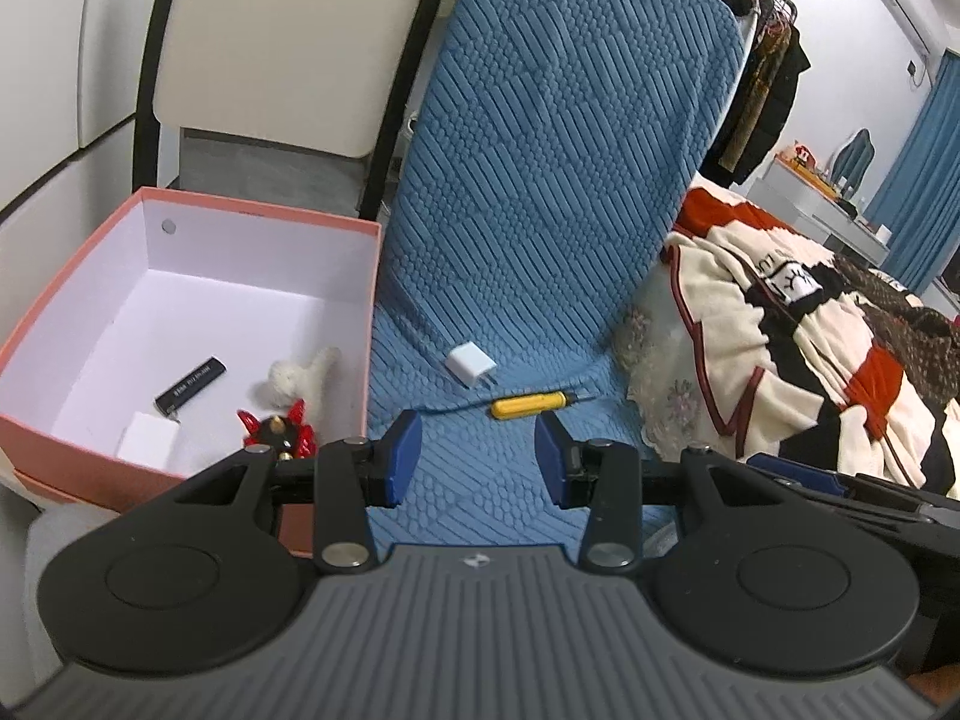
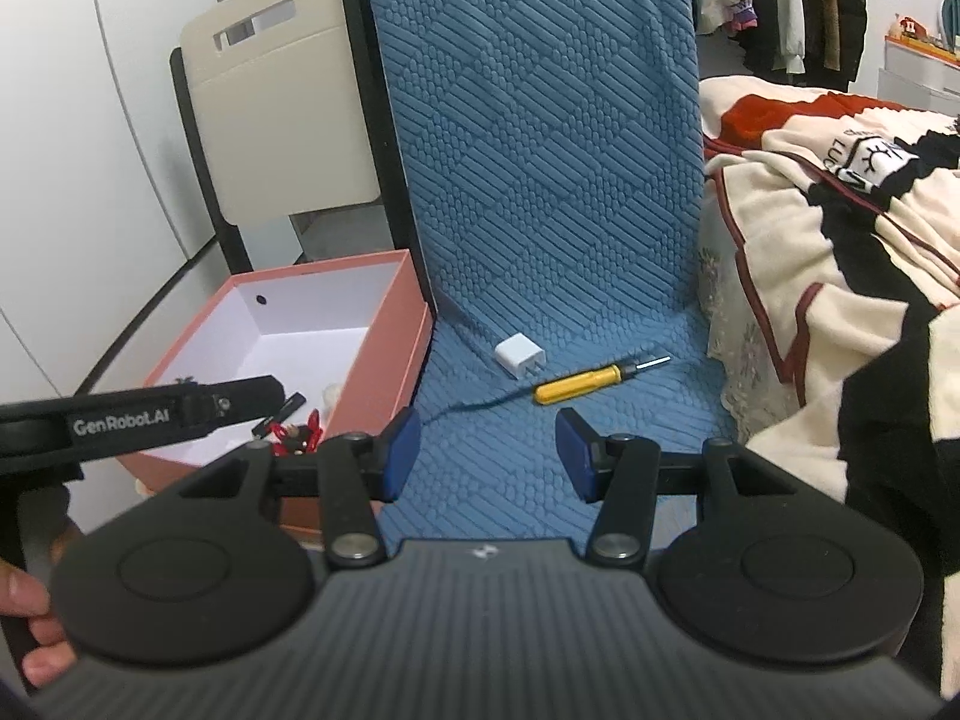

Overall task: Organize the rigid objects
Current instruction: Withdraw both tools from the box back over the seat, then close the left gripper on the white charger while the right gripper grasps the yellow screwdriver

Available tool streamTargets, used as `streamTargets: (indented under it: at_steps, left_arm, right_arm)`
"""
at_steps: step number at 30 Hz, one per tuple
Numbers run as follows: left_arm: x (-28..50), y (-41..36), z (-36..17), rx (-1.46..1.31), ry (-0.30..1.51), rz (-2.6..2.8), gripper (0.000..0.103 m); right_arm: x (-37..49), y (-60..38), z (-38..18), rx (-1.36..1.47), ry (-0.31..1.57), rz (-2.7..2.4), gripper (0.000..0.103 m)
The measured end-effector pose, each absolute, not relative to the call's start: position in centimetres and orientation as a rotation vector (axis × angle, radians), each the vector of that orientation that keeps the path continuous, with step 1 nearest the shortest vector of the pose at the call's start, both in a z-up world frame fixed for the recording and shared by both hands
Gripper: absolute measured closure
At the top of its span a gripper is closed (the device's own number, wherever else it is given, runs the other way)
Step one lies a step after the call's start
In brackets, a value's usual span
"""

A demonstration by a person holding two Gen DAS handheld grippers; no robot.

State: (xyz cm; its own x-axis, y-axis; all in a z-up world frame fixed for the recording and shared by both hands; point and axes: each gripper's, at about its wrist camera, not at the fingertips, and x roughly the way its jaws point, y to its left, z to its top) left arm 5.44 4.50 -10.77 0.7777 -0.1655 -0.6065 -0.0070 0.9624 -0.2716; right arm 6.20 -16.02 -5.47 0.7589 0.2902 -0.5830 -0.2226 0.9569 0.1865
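Both grippers, left and right, hover spread and empty above the blue mat. Screwdriver and charger lie near each other beside the box. Risk: the round handle rolls from the pads; the mat's ridges snag a fingertip.

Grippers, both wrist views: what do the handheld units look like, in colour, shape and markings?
Left gripper and right gripper match: blue fingers on black linkage arms with silver pivot pins, two round black discs, and a ribbed grey body carrying a small logo. In the right wrist view, the left unit's black side reads "GenRobot.AI". No cables or sleeves show.
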Motion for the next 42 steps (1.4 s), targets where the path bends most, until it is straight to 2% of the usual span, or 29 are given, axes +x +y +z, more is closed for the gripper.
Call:
streamTargets:
  at_steps: [18,32,41,42]
  left_arm:
    - [6.5,1.8,-15.3,-0.210,0.740,-0.131,0.055]
    - [19.6,-0.7,-20.0,-0.228,0.803,-0.213,0.055]
    - [29.4,-1.4,-24.3,-0.133,0.871,-0.184,0.055]
    - [30.3,-1.2,-24.8,-0.130,0.882,-0.181,0.055]
  right_arm:
    - [6.3,-18.6,-10.0,0.152,0.676,0.226,0.050]
    - [14.7,-18.7,-16.3,0.169,0.716,0.200,0.050]
    - [21.7,-17.5,-19.8,0.244,0.744,0.177,0.050]
    - [22.3,-17.3,-20.1,0.249,0.751,0.175,0.045]
